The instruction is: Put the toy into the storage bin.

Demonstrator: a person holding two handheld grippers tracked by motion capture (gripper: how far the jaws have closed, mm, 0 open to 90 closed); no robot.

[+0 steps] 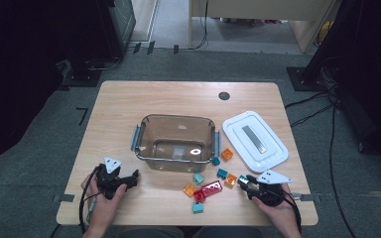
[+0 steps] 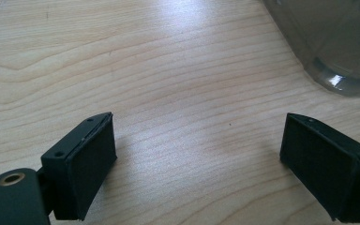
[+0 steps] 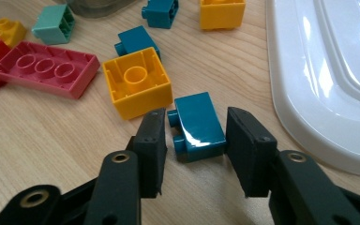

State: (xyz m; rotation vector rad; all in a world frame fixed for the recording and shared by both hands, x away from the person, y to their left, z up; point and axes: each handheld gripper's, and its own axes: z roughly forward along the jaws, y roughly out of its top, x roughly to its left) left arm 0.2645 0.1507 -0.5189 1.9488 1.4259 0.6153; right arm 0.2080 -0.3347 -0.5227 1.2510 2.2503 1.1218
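1. High view: the right tool (image 1: 243,183) lies low on the pale wooden tabletop (image 1: 119,106), just beside scattered plastic bricks; the left tool (image 1: 129,177) rests apart from them.
2. Left gripper view: its jaws gape wide over bare wood, holding nothing.
3. Right gripper view: a small teal plastic brick (image 3: 198,125) sits between the half-closed jaws, the right jaw touching it and the left a sliver off; an orange square brick (image 3: 137,87) lies just ahead.

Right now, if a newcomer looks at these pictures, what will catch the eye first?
First, the clear plastic box standing open in the middle of the table, with its white lid lying to the right of it. Next, the bright toy bricks scattered in front of the box. Among them, a teal brick lies on its side between the jaws of the right gripper, while the left gripper is open over bare wood.
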